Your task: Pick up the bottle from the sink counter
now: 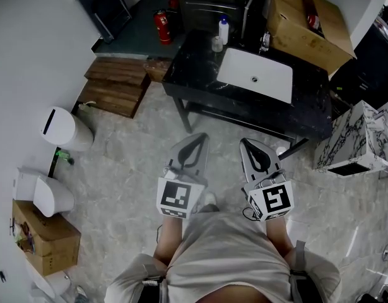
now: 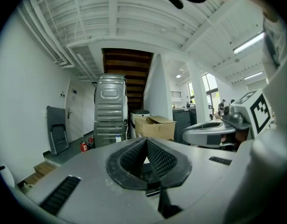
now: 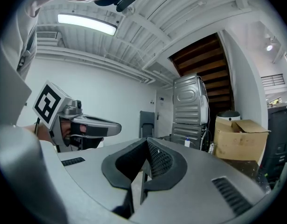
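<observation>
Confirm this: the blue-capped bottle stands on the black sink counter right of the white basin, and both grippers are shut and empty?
No. The head view shows the blue-capped bottle on the black sink counter left of the white basin, by its far corner. The left gripper and right gripper are indeed shut and empty.

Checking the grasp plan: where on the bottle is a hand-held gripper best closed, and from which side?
Probably the bottle by its white body, below the blue cap, coming level from the front over the basin: it stands upright at the counter's back, and a small container crowds its left.
</observation>
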Demonstrator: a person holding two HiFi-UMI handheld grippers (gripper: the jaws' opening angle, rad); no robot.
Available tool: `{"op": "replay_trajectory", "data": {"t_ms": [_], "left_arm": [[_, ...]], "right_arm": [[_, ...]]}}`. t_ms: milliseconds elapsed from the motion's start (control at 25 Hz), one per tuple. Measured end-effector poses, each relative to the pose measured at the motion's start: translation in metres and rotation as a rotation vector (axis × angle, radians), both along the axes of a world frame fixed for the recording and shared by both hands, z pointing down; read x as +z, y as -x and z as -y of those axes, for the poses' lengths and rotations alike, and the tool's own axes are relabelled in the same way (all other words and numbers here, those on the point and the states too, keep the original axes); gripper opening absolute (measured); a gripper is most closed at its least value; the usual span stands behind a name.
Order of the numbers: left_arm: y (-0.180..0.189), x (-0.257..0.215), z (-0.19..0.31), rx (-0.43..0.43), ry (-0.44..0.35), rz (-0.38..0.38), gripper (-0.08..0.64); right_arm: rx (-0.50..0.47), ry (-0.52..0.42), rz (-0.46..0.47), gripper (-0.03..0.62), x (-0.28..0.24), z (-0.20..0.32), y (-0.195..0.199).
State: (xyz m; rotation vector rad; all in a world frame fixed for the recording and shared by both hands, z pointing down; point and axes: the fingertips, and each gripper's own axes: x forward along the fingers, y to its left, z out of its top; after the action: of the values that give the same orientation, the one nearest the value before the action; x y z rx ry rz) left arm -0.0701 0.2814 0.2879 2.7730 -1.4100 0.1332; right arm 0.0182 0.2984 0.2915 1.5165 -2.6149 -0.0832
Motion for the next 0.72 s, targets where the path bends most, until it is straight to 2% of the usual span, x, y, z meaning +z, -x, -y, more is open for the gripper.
{"op": "replay_trajectory", "data": {"t_ms": [400,720], "left_arm": [[0.01,0.008,0.034,0.054,0.008,0.004,0.002],[0.008,0.009,0.051,0.064,0.014,0.0,0.002]], "right_arm": [[0.061,0.002,0.0,-0.005,0.004,0.029,0.013],[0.068,0.004,-0.012,-0.005,0.005,0.045,0.012]]}}
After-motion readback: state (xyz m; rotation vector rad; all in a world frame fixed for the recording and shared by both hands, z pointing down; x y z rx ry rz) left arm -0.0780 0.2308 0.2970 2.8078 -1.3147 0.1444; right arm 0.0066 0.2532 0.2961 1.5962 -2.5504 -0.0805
